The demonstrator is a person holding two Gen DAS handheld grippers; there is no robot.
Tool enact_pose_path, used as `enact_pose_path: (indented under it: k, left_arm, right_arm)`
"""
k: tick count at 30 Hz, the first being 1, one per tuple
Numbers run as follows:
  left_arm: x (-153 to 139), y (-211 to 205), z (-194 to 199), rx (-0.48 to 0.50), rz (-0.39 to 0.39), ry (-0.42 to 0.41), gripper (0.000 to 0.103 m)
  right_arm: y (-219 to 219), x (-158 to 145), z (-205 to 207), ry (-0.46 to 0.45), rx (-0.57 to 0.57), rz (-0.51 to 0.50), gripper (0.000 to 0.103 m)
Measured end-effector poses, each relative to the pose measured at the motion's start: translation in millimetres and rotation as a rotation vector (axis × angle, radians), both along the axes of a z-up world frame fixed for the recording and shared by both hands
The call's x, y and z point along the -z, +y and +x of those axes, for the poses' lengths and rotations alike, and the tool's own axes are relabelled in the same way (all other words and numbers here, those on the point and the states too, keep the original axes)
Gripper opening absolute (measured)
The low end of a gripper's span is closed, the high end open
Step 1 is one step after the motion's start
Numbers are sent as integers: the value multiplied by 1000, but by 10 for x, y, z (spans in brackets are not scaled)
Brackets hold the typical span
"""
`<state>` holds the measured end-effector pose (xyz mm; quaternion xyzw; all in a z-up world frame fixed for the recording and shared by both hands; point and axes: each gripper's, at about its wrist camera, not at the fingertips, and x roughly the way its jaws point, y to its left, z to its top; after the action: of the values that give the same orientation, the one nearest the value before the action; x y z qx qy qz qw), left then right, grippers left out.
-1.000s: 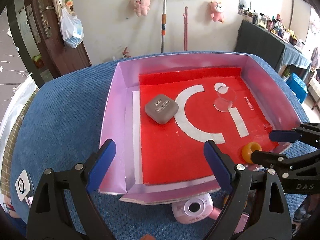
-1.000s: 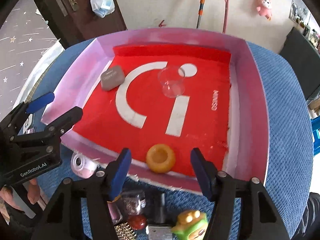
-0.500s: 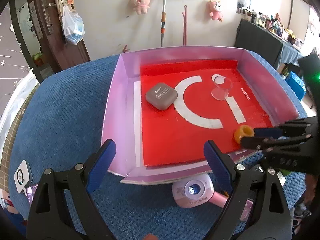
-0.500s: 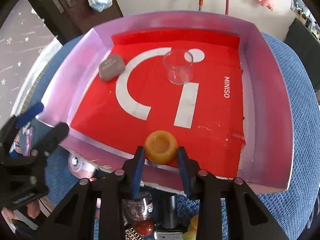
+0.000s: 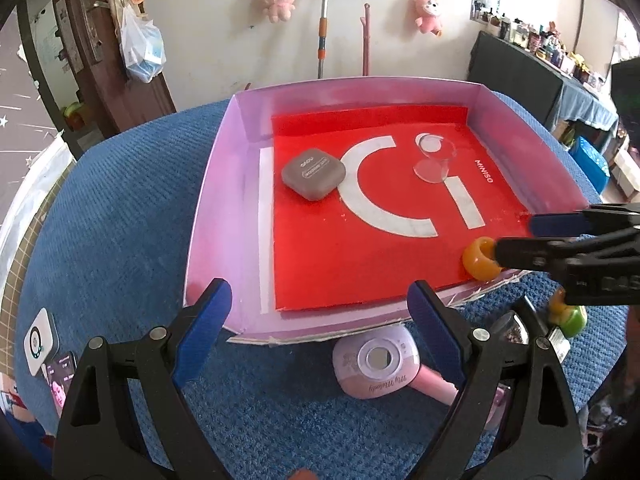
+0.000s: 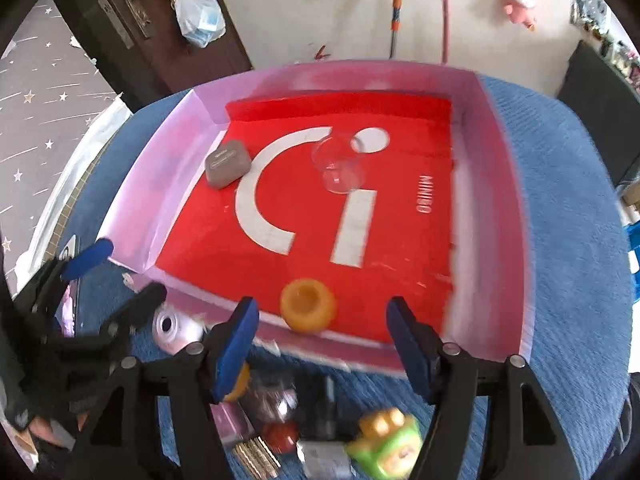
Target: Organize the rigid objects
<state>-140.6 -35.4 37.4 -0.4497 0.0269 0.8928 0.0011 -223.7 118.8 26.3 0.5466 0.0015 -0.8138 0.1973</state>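
A shallow pink box with a red floor [image 5: 224,184] [image 6: 492,184] sits on a blue cloth. In it lie a grey case [image 5: 313,173] [image 6: 227,163], a clear cup on its side [image 5: 434,159] [image 6: 340,168] and an orange ring [image 5: 480,259] [image 6: 307,306] near the front wall. My right gripper [image 6: 322,344] is open and empty just before the ring; it also shows in the left wrist view [image 5: 516,236]. My left gripper [image 5: 316,328] is open and empty above a pink gadget [image 5: 378,362] [image 6: 174,326] outside the box.
Several small items lie on the cloth in front of the box: a green and yellow toy [image 6: 386,442] [image 5: 566,314], a red bead [image 6: 280,436], a dark bottle [image 6: 326,408]. A white device [image 5: 38,340] lies at the left cloth edge.
My right gripper has opened wide and pulled back from the orange ring, which stays in the box. Both views have drawn back a little.
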Motion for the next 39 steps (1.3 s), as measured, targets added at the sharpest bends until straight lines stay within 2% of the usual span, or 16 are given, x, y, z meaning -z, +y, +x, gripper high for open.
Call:
enact_pose_path:
  k: [2, 4, 5, 6, 10, 13, 16, 19, 27, 33, 36, 39]
  left_arm:
    - [14, -21, 4, -6, -5, -5, 90]
    - [31, -37, -11, -10, -4, -14, 90]
    - [40, -39, -18, -11, -2, -16, 90]
    - [49, -35, -20, -11, -1, -17, 90]
    - [90, 8, 64, 13, 14, -21, 90]
    - [93, -10, 152, 13, 35, -18, 90]
    - [82, -4, 278, 22, 75, -18, 90]
    - [76, 61, 376, 41, 73, -8, 90]
    - [74, 180, 545, 62, 74, -4, 90]
    - [129, 208, 585, 48, 81, -16, 90]
    - [167, 203, 623, 43, 77, -25, 90]
    - [185, 165, 642, 28, 87, -27, 90]
  right_arm:
    - [-104, 102, -39, -22, -24, 25, 65]
    - [-212, 227, -49, -47, -50, 55, 48]
    - [-231, 257, -45, -47, -53, 62, 47]
    - [-241, 256, -43, -28, -49, 72, 40]
    - [-242, 242, -44, -12, -56, 77, 40]
    - [-159, 102, 2, 18, -44, 50, 40]
    - [-37, -87, 183, 51, -51, 31, 40]
    - [130, -166, 469, 55, -62, 24, 40]
    - [550, -14, 1139, 39, -42, 43, 40]
    - [619, 87, 1247, 58, -34, 48, 42]
    - [640, 59, 1250, 66, -30, 27, 55]
    - [656, 31, 1250, 82, -27, 17, 59]
